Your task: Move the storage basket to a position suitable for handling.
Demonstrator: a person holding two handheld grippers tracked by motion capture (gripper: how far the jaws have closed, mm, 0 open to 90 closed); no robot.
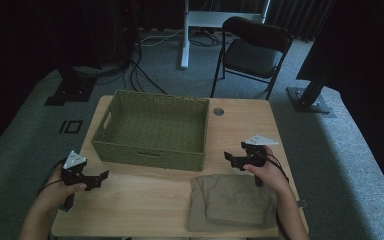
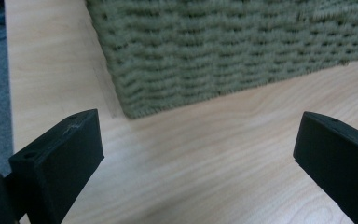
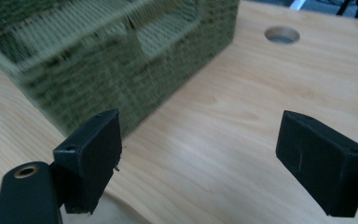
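A green woven basket (image 1: 152,150) stands empty at the middle back of the wooden table (image 1: 130,200). Folded khaki shorts (image 1: 232,202) lie at the front right. My left gripper (image 1: 99,179) hovers at the front left, near the basket's left front corner (image 2: 135,100), jaws wide open over bare wood. My right gripper (image 1: 231,159) hangs just right of the basket (image 3: 93,60) and behind the shorts, also open with nothing between its fingers (image 3: 91,154). Each is held by a hand.
A round cable hole (image 1: 218,111) (image 3: 282,34) sits in the table behind the right gripper. A black folding chair (image 1: 254,52) and a white stand (image 1: 185,35) are on the carpet beyond the table. Dark curtains surround the space.
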